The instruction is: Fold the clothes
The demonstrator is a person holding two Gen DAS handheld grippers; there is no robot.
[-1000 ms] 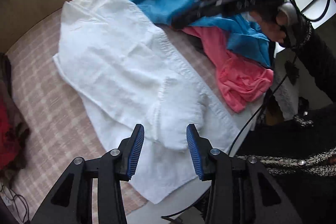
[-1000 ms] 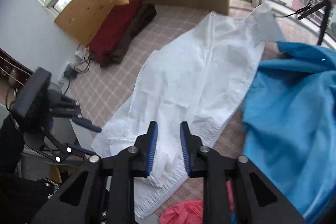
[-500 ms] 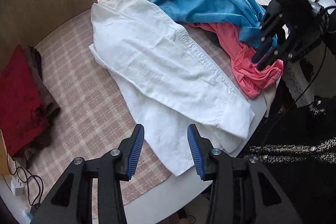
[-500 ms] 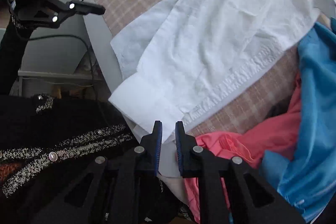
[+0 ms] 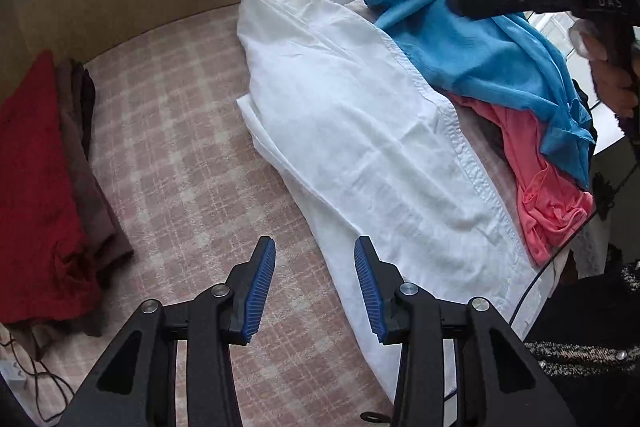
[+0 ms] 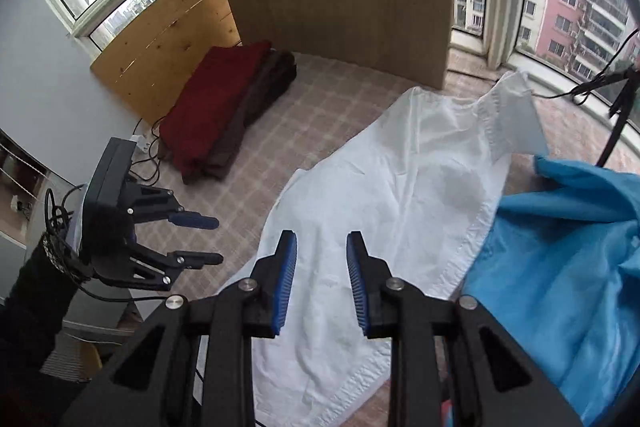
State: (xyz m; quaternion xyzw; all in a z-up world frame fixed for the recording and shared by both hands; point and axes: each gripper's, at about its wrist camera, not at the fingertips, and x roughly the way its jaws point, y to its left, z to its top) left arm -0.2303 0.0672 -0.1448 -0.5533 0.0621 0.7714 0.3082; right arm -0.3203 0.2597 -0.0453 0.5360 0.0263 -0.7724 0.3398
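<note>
Left gripper (image 5: 315, 289) spread, empty; right gripper (image 6: 321, 279) just opening, empty, above white shirt (image 6: 384, 195). Risk: blue garment (image 6: 560, 267) beside its right finger gets pinched along.

A white shirt (image 5: 360, 131) lies lengthwise on the checked cloth, partly folded, its collar at the far end. A crumpled blue garment (image 5: 492, 55) touches its right edge and overlaps a pink garment (image 5: 540, 187). Folded red and brown clothes (image 5: 44, 187) are stacked well apart at left.
</note>
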